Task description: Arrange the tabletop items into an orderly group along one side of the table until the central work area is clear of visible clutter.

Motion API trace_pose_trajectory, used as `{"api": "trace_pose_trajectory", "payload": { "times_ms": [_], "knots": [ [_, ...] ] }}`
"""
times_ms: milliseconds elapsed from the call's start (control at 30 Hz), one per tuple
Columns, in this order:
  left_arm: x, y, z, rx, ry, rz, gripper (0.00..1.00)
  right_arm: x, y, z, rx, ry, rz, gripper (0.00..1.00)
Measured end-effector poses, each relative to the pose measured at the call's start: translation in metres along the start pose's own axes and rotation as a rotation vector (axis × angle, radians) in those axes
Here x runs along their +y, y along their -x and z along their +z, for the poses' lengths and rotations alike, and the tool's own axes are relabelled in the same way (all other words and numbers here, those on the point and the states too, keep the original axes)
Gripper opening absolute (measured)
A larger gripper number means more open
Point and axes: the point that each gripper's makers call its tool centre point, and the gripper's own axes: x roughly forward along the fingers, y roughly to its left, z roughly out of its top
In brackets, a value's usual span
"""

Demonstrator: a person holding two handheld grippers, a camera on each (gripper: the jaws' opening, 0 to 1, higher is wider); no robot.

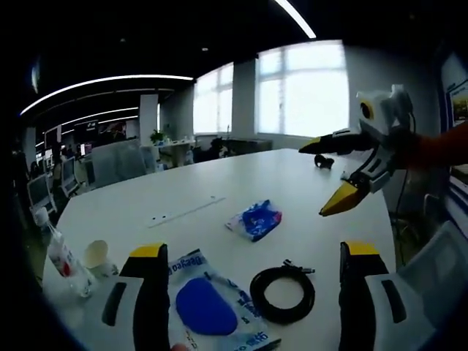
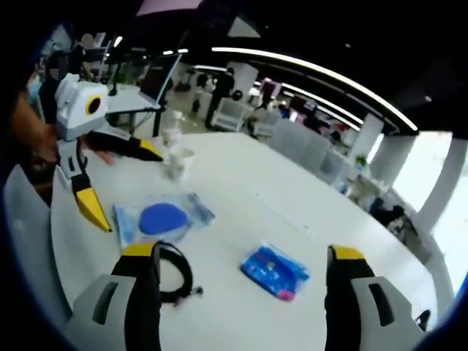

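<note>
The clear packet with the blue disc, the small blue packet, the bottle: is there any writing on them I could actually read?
Clear packet with the blue disc: blue lettering runs along its edge in the left gripper view, too blurred to read.
Small blue packet: white marks, too small to read.
Bottle with a red label: label unreadable.
Dark wall screen: white text, unreadable.

The left gripper [image 1: 248, 292], jaws wide apart, hangs over a clear pouch holding a blue disc [image 1: 212, 307] and a coiled black cable [image 1: 282, 294]. Beyond, a crumpled blue wrapper [image 1: 255, 219] lies on the white table [image 1: 219, 183].
</note>
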Motion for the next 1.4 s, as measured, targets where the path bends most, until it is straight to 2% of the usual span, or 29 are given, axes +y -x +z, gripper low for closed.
{"api": "trace_pose_trajectory", "payload": {
  "times_ms": [533, 1133, 1400],
  "knots": [
    [0.01, 0.006, -0.012, 0.013, 0.023, 0.013, 0.96, 0.005, -0.01, 0.001, 0.008, -0.006, 0.008, 0.9],
    [0.022, 0.016, -0.028, 0.036, 0.055, 0.082, 0.96, 0.015, -0.035, -0.004, 0.001, 0.008, 0.088, 0.89],
    [0.019, 0.018, -0.039, 0.058, 0.073, 0.108, 0.95, 0.019, -0.044, -0.012, -0.002, -0.002, 0.121, 0.88]
  ]
}}
